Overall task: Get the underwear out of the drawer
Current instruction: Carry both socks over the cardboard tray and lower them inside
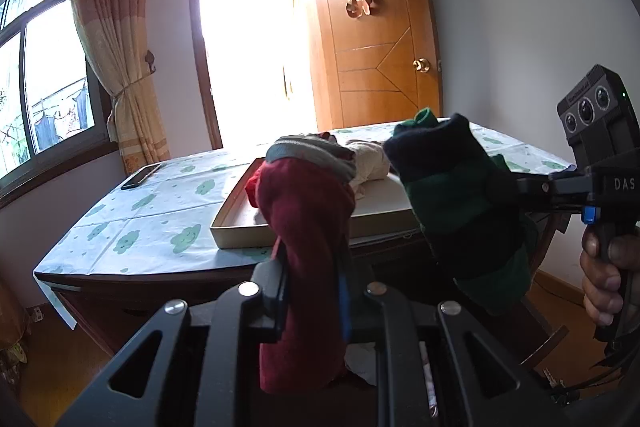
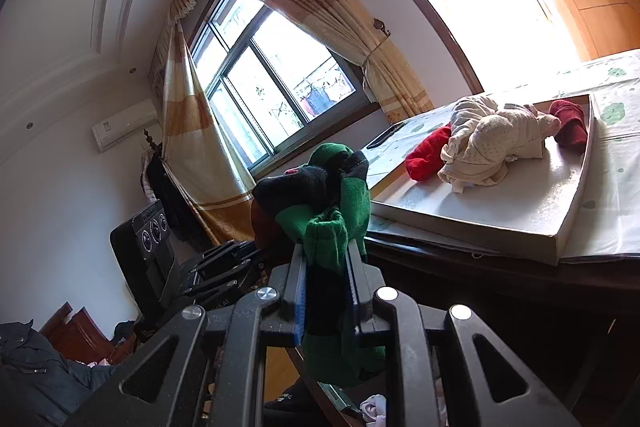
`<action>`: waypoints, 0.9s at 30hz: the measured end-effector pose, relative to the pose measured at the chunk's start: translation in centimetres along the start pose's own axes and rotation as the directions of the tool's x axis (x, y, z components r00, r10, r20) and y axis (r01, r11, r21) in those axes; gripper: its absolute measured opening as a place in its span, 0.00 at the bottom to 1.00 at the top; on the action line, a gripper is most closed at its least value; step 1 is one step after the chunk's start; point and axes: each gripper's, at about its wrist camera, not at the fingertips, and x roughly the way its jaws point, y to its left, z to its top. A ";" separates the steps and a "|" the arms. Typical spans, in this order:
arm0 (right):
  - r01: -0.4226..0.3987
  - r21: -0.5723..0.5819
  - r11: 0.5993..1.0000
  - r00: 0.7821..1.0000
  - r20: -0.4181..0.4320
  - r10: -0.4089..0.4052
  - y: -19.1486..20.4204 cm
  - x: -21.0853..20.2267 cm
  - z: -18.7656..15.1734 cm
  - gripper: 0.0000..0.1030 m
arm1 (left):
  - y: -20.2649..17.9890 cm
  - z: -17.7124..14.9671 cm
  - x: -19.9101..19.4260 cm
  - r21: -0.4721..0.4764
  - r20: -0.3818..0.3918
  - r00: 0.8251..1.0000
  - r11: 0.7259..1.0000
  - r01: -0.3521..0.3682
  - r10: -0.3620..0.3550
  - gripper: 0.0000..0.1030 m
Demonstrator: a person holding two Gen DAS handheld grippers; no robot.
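My left gripper (image 1: 312, 291) is shut on a dark red garment with a grey waistband (image 1: 308, 211), held up in front of the table. Beside it on the right, my right gripper (image 2: 328, 283) is shut on a green and black striped garment (image 2: 332, 211), which also shows in the left wrist view as the striped garment (image 1: 452, 195). A shallow white tray (image 1: 236, 223) lies on the table and holds a cream garment (image 2: 492, 143), a bright red piece (image 2: 428, 151) and a dark red piece (image 2: 570, 127). The drawer itself is hidden below the grippers.
The table (image 1: 132, 227) carries a white cloth with green cloud prints and a dark phone (image 1: 140, 177) near its far left edge. Behind it are a bright doorway, a wooden door (image 1: 376, 39) and a curtained window (image 1: 44, 75). A hand (image 1: 600, 279) grips the right tool's handle.
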 end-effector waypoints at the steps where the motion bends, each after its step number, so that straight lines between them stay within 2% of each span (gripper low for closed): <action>1: 0.000 0.000 1.000 1.000 0.003 0.000 0.0 -0.1 0.0 0.18 | 0.0 0.1 0.0 0.002 0.003 1.000 1.000 -0.001 0.001 0.17; 27: 0.030 -0.025 0.999 0.999 0.043 -0.029 -0.1 -1.7 2.0 0.17 | -0.2 2.9 0.9 0.024 0.035 0.999 1.000 -0.001 0.000 0.17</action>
